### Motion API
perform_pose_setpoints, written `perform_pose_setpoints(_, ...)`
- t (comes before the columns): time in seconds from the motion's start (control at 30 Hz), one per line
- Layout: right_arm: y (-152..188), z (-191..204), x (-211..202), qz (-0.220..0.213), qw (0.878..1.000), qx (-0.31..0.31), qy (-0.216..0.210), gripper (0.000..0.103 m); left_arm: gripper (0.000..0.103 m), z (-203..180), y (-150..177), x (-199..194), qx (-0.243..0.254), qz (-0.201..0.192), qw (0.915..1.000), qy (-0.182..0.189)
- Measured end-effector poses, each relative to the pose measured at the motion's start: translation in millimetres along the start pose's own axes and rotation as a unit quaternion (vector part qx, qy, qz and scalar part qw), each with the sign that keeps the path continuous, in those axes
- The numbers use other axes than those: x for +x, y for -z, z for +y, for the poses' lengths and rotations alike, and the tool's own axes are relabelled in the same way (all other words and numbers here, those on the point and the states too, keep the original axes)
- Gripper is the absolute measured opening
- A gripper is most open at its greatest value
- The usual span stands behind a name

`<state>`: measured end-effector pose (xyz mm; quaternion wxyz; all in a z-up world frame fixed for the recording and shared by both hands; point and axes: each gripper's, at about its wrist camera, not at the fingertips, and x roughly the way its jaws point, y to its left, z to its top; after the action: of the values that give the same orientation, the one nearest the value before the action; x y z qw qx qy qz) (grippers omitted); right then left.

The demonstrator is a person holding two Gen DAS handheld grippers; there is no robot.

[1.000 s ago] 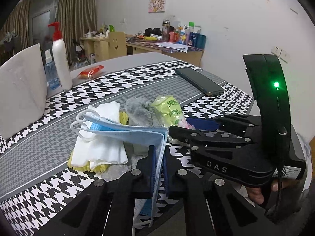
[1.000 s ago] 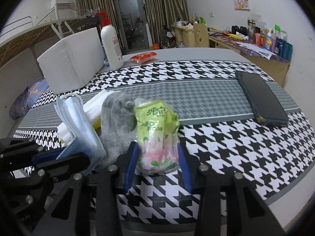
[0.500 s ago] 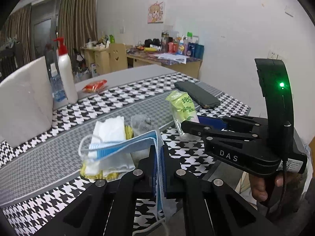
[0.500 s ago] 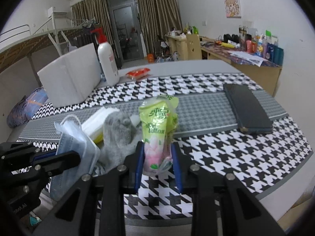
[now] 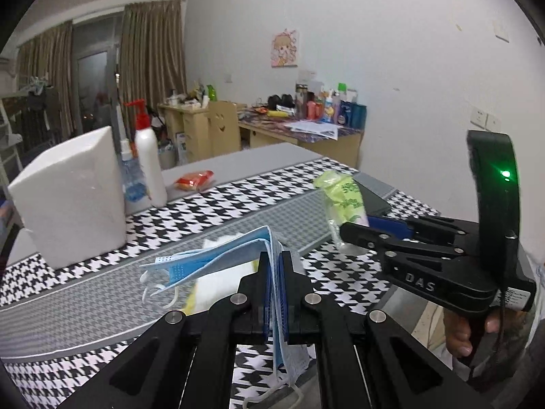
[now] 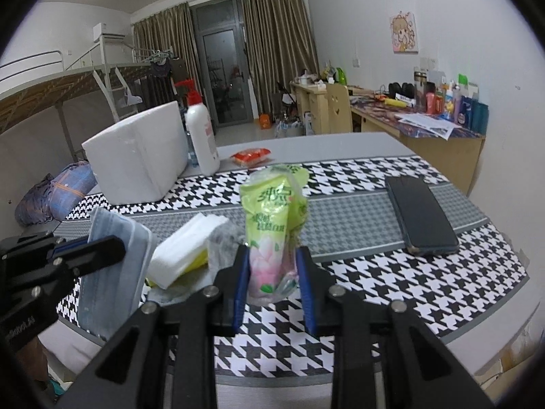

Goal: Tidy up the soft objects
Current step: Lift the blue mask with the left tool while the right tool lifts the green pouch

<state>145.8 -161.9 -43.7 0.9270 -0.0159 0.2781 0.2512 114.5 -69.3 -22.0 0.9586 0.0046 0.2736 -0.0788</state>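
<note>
My left gripper (image 5: 275, 266) is shut on a folded stack of blue face masks (image 5: 218, 259), held above the table with ear loops dangling. In the right wrist view those masks (image 6: 112, 259) hang at the left. My right gripper (image 6: 272, 266) is shut on a green tissue pack (image 6: 272, 225), lifted upright off the houndstooth table (image 6: 374, 272). The same pack (image 5: 344, 201) shows in the left wrist view, gripped by the right gripper (image 5: 361, 230). A white and yellow folded cloth (image 6: 184, 248) and a grey sock (image 6: 224, 242) lie on the table below.
A white foam box (image 6: 136, 160), a white pump bottle (image 6: 201, 136) and a red snack packet (image 6: 250, 155) stand at the table's far side. A dark phone (image 6: 419, 214) lies to the right. A person's hand (image 5: 466, 334) holds the right gripper's handle.
Both grippers have risen, lifting the masks and the tissue pack off the table. The cloth and the sock stay down below.
</note>
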Motion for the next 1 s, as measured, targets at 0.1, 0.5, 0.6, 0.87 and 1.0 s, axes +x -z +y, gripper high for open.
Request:
perform_pose_setpoints(0.1,-4,5,-4,-0.008,1.000,-0.004,-0.006,0.032,0.005,7,-4,-7,-0.005,-0.010,0.9999,-0.012)
perform_pose_setpoints(0.5,-26,33,-8,-0.049,0.998,-0.031,-0.031,0.032,0.005,47,-24,-31,-0.014,-0.049,0.9953,-0.082)
perform_pose_setpoints(0.6,-32,42,-8,-0.058,0.997,-0.038,-0.034,0.032,0.005,62,-29,-39,-0.015,-0.062,0.9922,-0.108)
perform_pose_setpoints(0.87,-48,73,-11,-0.087,0.993,-0.062,-0.047,0.032,0.005,101,-38,-65,-0.038,-0.096,0.9833,-0.150)
perform_pose_setpoints(1.0,-55,87,-10,-0.093,0.992,-0.071,-0.055,0.032,0.005,120,-41,-67,-0.052,-0.096,0.9790,-0.172)
